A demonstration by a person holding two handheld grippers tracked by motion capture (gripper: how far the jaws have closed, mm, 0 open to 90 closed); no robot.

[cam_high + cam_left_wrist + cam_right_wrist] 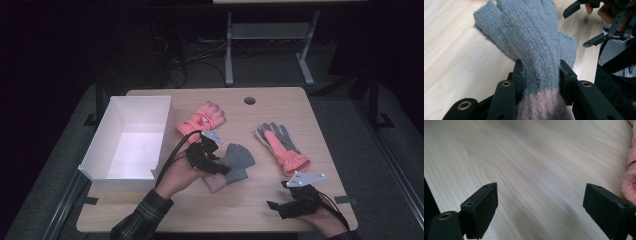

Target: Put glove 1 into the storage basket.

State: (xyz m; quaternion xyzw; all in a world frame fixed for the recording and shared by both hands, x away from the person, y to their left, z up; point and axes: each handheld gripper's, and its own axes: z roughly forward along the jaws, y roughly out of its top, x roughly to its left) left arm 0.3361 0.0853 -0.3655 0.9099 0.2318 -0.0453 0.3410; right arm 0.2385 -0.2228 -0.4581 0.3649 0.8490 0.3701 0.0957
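Observation:
A grey knitted fingerless glove (240,158) (534,37) with a pink cuff hangs a little above the wooden table (225,212). My left gripper (226,171) (540,68) is shut on it just above the cuff, a pad pressing each side. Near the table's front right corner, my right gripper (278,195) (540,195) stands open over bare wood with nothing between its jaws. The same right gripper (582,25) appears at the top right of the left gripper view.
A white open box (112,125) sits at the left of the table. An orange glove (202,119) lies behind the left hand. An orange and grey glove (280,145) (630,185) lies at the right. A round hole (249,100) is near the far edge.

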